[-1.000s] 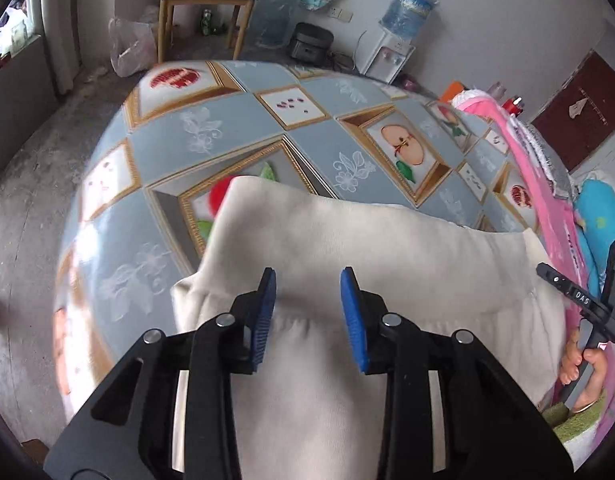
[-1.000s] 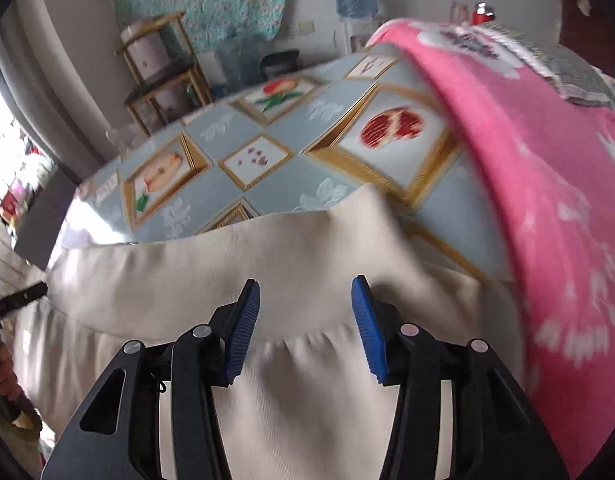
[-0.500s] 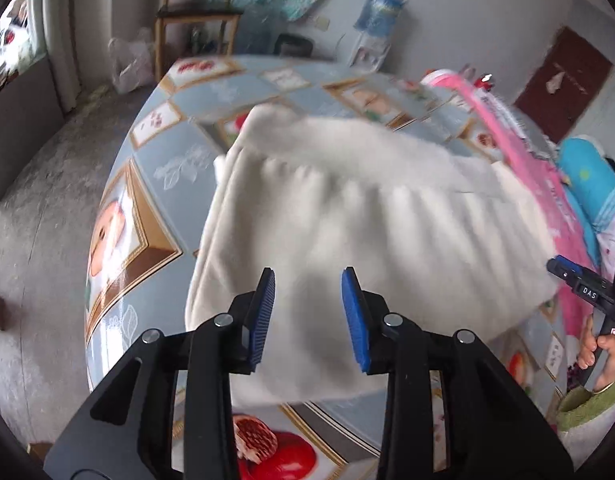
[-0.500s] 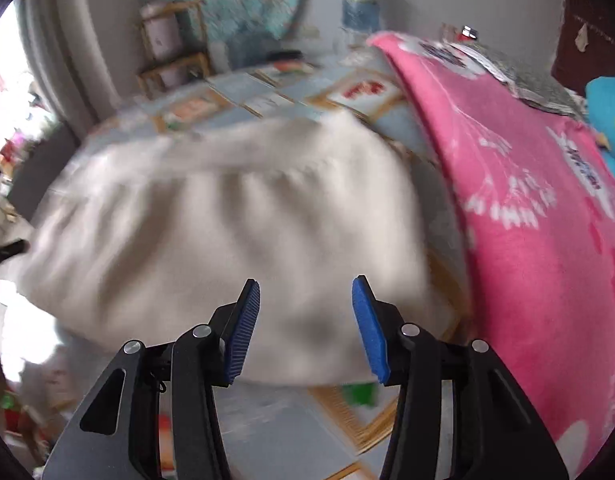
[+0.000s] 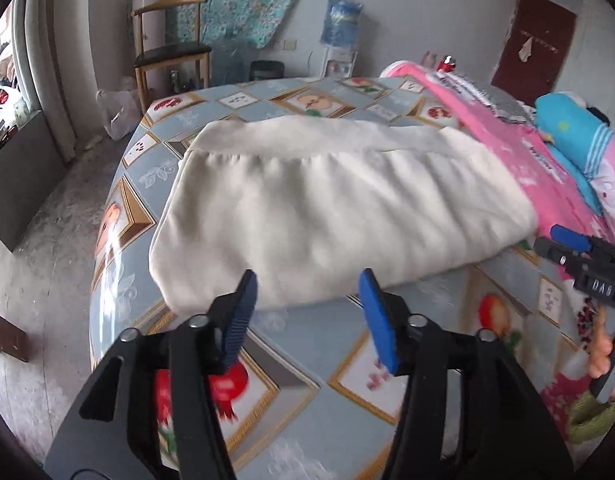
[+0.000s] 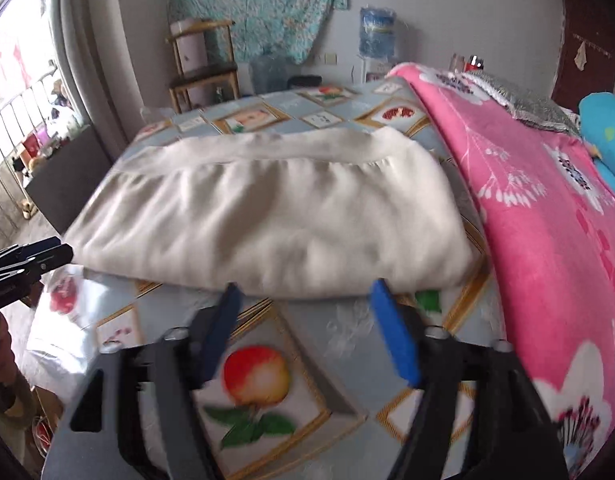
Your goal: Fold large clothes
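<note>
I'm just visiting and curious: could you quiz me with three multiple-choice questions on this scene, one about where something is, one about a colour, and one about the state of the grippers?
1. Where does the folded cream garment lie?
A. on the wooden chair
B. on the fruit-patterned tablecloth
C. on the floor

2. What colour is the blanket on the right side of the garment?
A. green
B. pink
C. black

3. How does the left gripper stand?
A. open, with nothing between its jaws
B. clamped on the garment
C. clamped on the blanket

Answers:
1 B, the cloth's fruit pictures show all round the garment.
2 B, it is bright pink with white flowers.
3 A, its blue pads stand apart above the cloth, short of the garment's near edge.
</note>
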Demonstrator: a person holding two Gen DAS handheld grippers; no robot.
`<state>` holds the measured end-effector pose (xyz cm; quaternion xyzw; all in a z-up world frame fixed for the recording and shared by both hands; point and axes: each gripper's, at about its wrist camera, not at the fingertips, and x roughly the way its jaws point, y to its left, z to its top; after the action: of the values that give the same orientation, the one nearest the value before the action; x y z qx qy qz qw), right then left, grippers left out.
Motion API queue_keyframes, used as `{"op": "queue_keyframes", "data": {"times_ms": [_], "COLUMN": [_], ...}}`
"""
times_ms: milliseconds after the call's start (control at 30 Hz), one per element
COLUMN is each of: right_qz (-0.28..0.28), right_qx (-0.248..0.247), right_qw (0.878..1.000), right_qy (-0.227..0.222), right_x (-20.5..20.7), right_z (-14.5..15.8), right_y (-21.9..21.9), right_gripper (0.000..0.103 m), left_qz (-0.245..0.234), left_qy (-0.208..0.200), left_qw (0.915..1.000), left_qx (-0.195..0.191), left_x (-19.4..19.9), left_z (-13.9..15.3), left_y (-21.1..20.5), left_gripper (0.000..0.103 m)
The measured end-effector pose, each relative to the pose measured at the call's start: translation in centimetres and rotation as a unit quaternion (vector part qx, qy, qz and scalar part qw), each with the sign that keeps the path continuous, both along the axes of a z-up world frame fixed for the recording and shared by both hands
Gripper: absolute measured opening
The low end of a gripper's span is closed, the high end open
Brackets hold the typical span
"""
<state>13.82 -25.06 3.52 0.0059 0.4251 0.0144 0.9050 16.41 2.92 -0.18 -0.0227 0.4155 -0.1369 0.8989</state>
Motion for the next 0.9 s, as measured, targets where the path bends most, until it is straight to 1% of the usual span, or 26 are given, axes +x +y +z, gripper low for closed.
{"op": "queue_keyframes", "data": {"times_ms": [33, 67, 133, 167, 200, 233, 300, 367, 433, 500, 633, 700, 800, 900], "right_qz": [-0.001, -0.003, -0.013, -0.022, -0.026, -0.031, -0.043, -0.055, -0.071, -0.084, -0.102, -0.099, -0.092, -0.088], "right_qx": [0.008, 0.015, 0.023, 0.029, 0.033, 0.035, 0.029, 0.011, -0.008, -0.010, -0.013, -0.018, -0.022, -0.021], "right_qw": [1.000, 1.000, 1.000, 0.999, 0.999, 0.999, 0.998, 0.997, 0.996, 0.994, 0.992, 0.993, 0.994, 0.995], "right_qy": [-0.011, -0.015, -0.015, -0.017, -0.019, -0.019, -0.028, -0.044, -0.060, -0.072, -0.071, -0.066, -0.059, -0.053], "right_x": [-1.7, -3.0, -4.7, -5.9, -6.5, -7.2, -8.4, -9.0, -9.4, -9.7, -9.1, -8.6, -7.9, -7.1], "right_z": [0.4, 0.7, 0.9, 1.1, 1.3, 1.5, 2.5, 3.5, 4.4, 5.4, 6.2, 6.2, 6.0, 5.9], "right_y": [0.3, 0.6, 1.0, 1.2, 1.3, 1.4, 1.6, 1.7, 1.8, 1.7, 1.7, 2.0, 2.6, 2.9], "right_gripper": [0.079, 0.080, 0.085, 0.087, 0.087, 0.089, 0.091, 0.096, 0.097, 0.097, 0.097, 0.097, 0.097, 0.097], "left_qz": [-0.002, -0.005, -0.006, -0.006, -0.001, 0.007, 0.023, 0.043, 0.060, 0.079, 0.120, 0.129, 0.138, 0.117], "left_qy": [-0.005, -0.010, -0.019, -0.023, -0.030, -0.035, -0.048, -0.057, -0.065, -0.072, -0.085, -0.094, -0.086, -0.059], "left_qw": [1.0000, 0.9999, 0.9997, 0.9996, 0.9994, 0.9993, 0.9986, 0.9975, 0.9960, 0.9938, 0.9877, 0.9856, 0.9850, 0.9895], "left_qx": [-0.005, -0.011, -0.017, -0.017, -0.016, -0.014, -0.010, -0.001, 0.015, 0.030, 0.053, 0.055, 0.057, 0.061], "left_x": [-1.1, -2.5, -4.9, -5.8, -6.8, -7.5, -8.8, -9.4, -9.6, -9.5, -9.0, -8.9, -8.3, -7.1], "left_z": [0.6, 1.3, 2.4, 2.8, 3.3, 3.7, 4.5, 5.2, 5.9, 6.5, 7.3, 7.7, 7.6, 6.9], "left_y": [-0.1, -0.2, -0.7, -0.9, -1.2, -1.4, -1.6, -1.8, -2.0, -2.0, -2.2, -2.5, -2.9, -3.6], "left_gripper": [0.067, 0.075, 0.079, 0.083, 0.086, 0.087, 0.092, 0.094, 0.094, 0.095, 0.095, 0.095, 0.095, 0.095]}}
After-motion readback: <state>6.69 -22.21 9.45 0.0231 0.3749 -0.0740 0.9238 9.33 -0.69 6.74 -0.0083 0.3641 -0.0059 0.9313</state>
